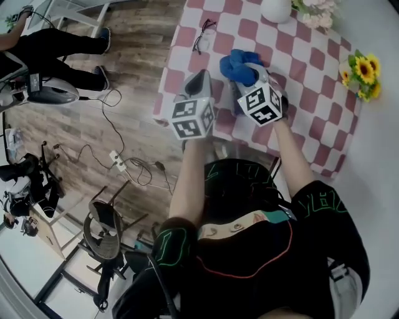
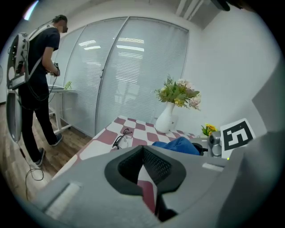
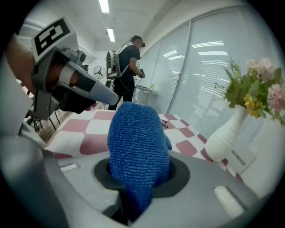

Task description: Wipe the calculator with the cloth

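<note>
Item one, left tool (image 2: 147, 178): the jaws stand slightly apart with only checked worktop (image 1: 312, 124) showing between them, so it carries nothing. It hangs over the near left part of the worktop. Item two, spectacles (image 1: 204, 34): folded, lying beyond the left tool near the far left edge, well apart from both tools. Item three, cloth (image 3: 136, 138): blue, bunched, and clamped in the right tool (image 3: 136, 187), with a fat wad standing out past the jaws. Item four, calculator: I cannot pick it out in any view, and I judge it lies low beside or under the right tool, hidden by it. Item five, white vase (image 1: 276, 9) at the far edge. Item six, sunflowers (image 1: 363, 71) at the far right. Handling note: I want to find the calculator first, then bring the wad down flat on its face. Light, even strokes should avoid pressing keys. The empty left tool could rest against the calculator's edge, so it does not slide toward the spectacles.
</note>
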`<move>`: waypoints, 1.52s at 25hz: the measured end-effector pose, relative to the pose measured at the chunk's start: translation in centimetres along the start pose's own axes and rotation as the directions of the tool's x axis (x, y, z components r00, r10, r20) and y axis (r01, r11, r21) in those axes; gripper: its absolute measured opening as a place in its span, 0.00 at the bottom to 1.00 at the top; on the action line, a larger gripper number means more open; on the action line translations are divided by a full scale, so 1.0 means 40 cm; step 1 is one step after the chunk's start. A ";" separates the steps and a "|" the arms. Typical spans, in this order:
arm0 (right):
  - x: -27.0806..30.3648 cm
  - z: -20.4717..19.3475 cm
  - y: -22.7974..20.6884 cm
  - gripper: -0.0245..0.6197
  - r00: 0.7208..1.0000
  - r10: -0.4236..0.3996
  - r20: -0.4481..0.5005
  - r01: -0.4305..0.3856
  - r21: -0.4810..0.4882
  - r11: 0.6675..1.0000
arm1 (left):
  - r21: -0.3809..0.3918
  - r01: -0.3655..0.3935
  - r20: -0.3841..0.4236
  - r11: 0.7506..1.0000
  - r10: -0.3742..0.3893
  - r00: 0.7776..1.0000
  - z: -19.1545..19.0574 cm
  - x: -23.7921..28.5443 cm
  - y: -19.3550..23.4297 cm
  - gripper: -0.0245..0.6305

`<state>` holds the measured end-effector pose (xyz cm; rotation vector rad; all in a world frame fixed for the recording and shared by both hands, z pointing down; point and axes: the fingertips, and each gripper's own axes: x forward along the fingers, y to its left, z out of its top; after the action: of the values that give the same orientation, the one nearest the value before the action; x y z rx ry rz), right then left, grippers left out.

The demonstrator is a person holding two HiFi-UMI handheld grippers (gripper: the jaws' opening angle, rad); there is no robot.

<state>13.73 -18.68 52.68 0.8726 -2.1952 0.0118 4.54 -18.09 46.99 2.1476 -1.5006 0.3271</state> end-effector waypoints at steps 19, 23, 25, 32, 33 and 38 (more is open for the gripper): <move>-0.037 -0.032 0.100 0.23 0.996 0.093 -0.015 -0.094 -0.299 0.950 | 0.079 -0.043 -0.020 0.996 0.044 0.999 -0.060 -0.088 -0.026 0.05; -0.057 -0.040 0.117 0.21 0.993 0.114 -0.008 -0.111 -0.289 0.951 | 0.076 -0.061 -0.012 0.995 0.062 0.998 -0.066 -0.117 -0.014 0.05; -0.064 -0.045 0.124 0.21 0.993 0.114 -0.007 -0.111 -0.286 0.952 | 0.070 -0.075 -0.007 0.995 0.075 0.997 -0.070 -0.131 -0.005 0.05; -0.079 -0.058 0.146 0.22 0.992 0.127 -0.014 -0.126 -0.287 0.950 | 0.057 -0.079 0.003 0.995 0.079 0.997 -0.091 -0.149 -0.017 0.05; -0.084 -0.062 0.150 0.22 0.991 0.131 -0.012 -0.129 -0.286 0.949 | 0.057 -0.079 0.003 0.995 0.079 0.997 -0.095 -0.151 -0.021 0.05; -0.112 -0.074 0.172 0.22 0.989 0.145 -0.006 -0.141 -0.275 0.951 | 0.057 -0.082 0.003 0.995 0.082 0.997 -0.106 -0.171 -0.031 0.05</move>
<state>13.72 -10.01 53.59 0.5589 -2.2025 -0.2242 3.54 -10.01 47.10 2.1338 -1.6006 0.4026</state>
